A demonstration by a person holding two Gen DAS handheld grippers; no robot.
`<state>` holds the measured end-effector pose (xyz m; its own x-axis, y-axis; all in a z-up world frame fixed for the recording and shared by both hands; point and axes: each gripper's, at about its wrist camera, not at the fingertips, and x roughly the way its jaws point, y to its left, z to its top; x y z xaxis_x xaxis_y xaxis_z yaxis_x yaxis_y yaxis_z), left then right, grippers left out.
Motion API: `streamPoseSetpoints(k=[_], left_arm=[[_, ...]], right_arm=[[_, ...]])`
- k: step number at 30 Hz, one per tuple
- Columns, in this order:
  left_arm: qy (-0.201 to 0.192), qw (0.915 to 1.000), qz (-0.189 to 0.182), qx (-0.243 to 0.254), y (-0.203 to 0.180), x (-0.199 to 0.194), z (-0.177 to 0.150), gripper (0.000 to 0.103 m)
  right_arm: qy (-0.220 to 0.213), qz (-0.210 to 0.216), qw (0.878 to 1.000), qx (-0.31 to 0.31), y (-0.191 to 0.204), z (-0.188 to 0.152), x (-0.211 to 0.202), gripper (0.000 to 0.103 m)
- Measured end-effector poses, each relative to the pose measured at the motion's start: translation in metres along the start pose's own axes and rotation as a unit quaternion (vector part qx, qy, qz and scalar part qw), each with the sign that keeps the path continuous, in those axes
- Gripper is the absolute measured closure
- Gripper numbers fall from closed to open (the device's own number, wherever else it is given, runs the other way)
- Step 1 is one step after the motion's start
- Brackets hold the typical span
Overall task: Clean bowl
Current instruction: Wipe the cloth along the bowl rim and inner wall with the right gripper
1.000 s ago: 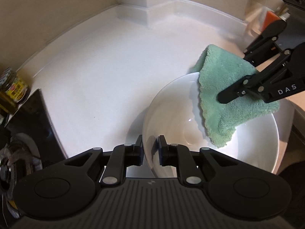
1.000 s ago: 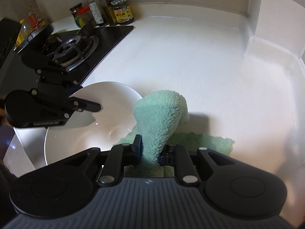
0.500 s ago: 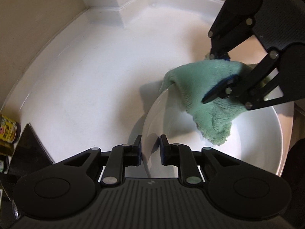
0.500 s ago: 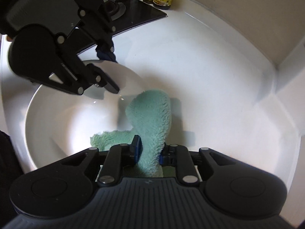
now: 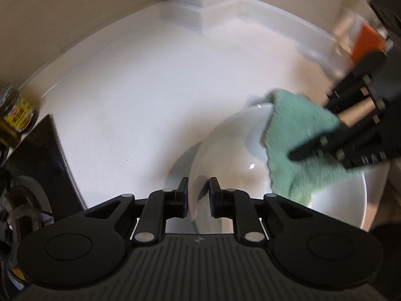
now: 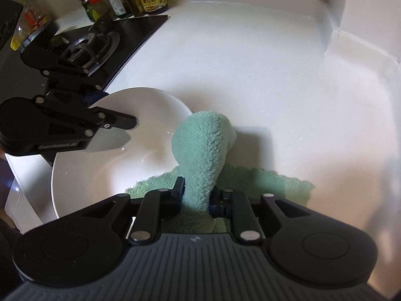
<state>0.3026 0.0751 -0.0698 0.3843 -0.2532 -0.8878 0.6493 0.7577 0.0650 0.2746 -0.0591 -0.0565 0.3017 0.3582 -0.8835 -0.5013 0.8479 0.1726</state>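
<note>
Here the left gripper, jaws just widened, straddles the bowl rim to steady it while the right gripper pinches the green cloth for wiping.

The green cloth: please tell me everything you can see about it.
The green cloth is a fluffy, soft-looking rag in mint green. The right hand-held gripper pinches a raised fold of it. The rest hangs over the rim of the white bowl, partly inside the bowl and partly lying on the white counter beside it.
</note>
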Motion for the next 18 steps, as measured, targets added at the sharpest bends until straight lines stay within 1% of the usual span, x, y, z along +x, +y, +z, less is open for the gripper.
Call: streamPoseSetpoints(k=[1, 3, 7, 10, 12, 16, 18], left_arm=[[-0.001, 1.0000, -0.003, 0.004, 0.004, -0.003, 0.001, 0.075], [0.001, 0.9997, -0.020, 0.017, 0.012, -0.006, 0.005, 0.075], [0.003, 0.9976, -0.038, 0.059, 0.009, -0.002, 0.015, 0.076], [0.009, 0.9953, -0.050, 0.082, 0.005, 0.002, 0.026, 0.081], [0.014, 0.9936, -0.055, 0.097, 0.001, 0.003, 0.030, 0.089], [0.023, 0.9913, -0.028, 0.126, -0.008, 0.004, 0.031, 0.089], [0.022, 0.9924, -0.023, 0.119, -0.009, 0.003, 0.028, 0.089]], right_arm=[[0.003, -0.001, 1.000, -0.011, 0.002, 0.001, 0.001, 0.089], [0.011, -0.001, 0.999, -0.033, 0.005, 0.004, 0.002, 0.088], [0.030, -0.002, 0.996, -0.081, 0.010, 0.011, 0.004, 0.087], [0.048, -0.001, 0.990, -0.135, 0.016, 0.019, 0.008, 0.087], [0.057, 0.004, 0.984, -0.169, 0.020, 0.025, 0.011, 0.087], [0.057, 0.000, 0.977, -0.205, 0.022, 0.040, 0.017, 0.087], [0.049, 0.000, 0.979, -0.198, 0.021, 0.045, 0.018, 0.088]])
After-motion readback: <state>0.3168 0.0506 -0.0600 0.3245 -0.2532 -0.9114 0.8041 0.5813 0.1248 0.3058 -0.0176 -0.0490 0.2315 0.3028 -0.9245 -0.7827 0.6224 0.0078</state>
